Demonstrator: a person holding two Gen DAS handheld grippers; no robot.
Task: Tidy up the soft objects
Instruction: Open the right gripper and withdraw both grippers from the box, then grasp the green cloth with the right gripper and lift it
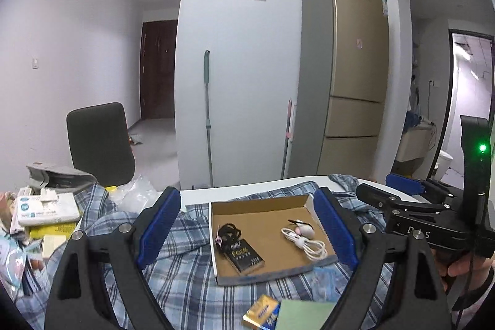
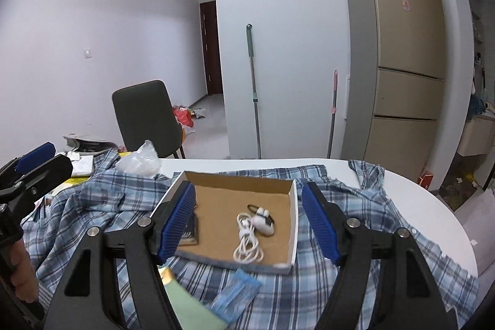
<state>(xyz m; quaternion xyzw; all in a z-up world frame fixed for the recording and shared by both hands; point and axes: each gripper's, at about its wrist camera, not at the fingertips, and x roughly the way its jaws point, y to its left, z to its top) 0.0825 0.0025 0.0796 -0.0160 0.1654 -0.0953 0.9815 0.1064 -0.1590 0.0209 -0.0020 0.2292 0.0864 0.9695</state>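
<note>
Left gripper (image 1: 247,225): jaws wide apart, nothing between the blue pads, held above the table.
Right gripper (image 2: 249,226): jaws apart, empty, raised over the box.
Plaid shirt (image 2: 355,206): spread rumpled across the white table (image 2: 433,206), under the box.
Cardboard box (image 1: 263,203): on the shirt, holding 1 white cable (image 1: 304,240).

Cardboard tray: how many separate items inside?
4 in the cardboard tray: black cord rear left, dark booklet front left, white cable right, white earbud case behind it. Nothing else visible.
</note>
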